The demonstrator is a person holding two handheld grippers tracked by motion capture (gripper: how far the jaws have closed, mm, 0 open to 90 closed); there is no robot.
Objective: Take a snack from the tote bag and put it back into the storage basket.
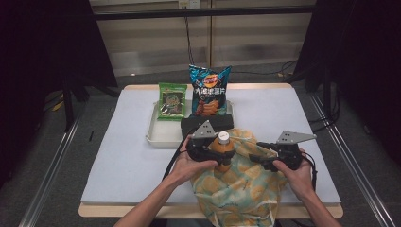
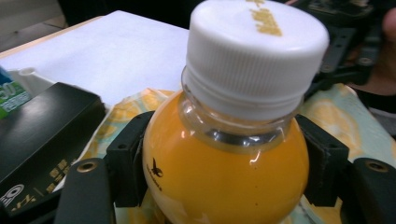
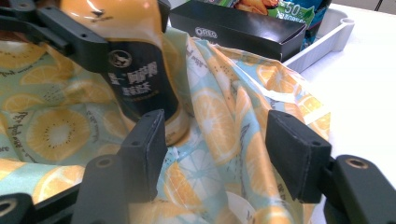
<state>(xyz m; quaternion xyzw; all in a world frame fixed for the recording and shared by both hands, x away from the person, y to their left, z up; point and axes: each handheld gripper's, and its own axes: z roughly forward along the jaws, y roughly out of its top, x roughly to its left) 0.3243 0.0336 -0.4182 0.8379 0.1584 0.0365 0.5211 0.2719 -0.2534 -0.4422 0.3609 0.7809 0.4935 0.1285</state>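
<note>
White cloth covers the table (image 1: 127,156), with dark floor and metal rails around it. At the table's near edge lies a bag (image 1: 241,184) printed with orange and kiwi slices, and everything else sits relative to that. Standing on the bag's far left part is a bottle (image 1: 222,150) of orange drink with a white cap (image 2: 257,51). The left gripper (image 1: 208,152) clasps the bottle, its pads pressed against both sides of the rounded shoulder just under the neck. The right gripper (image 1: 265,158) rests on the bag's right side, jaws standing apart with bunched bag cloth between them, and I cannot tell whether the pads pinch it. Just behind the bag sits a black biscuit box (image 3: 238,30), leaning on a pale tray (image 1: 153,135). Standing in the tray, farther behind the bag, are a blue crisp packet (image 1: 209,90) and a small green packet (image 1: 171,100)
</note>
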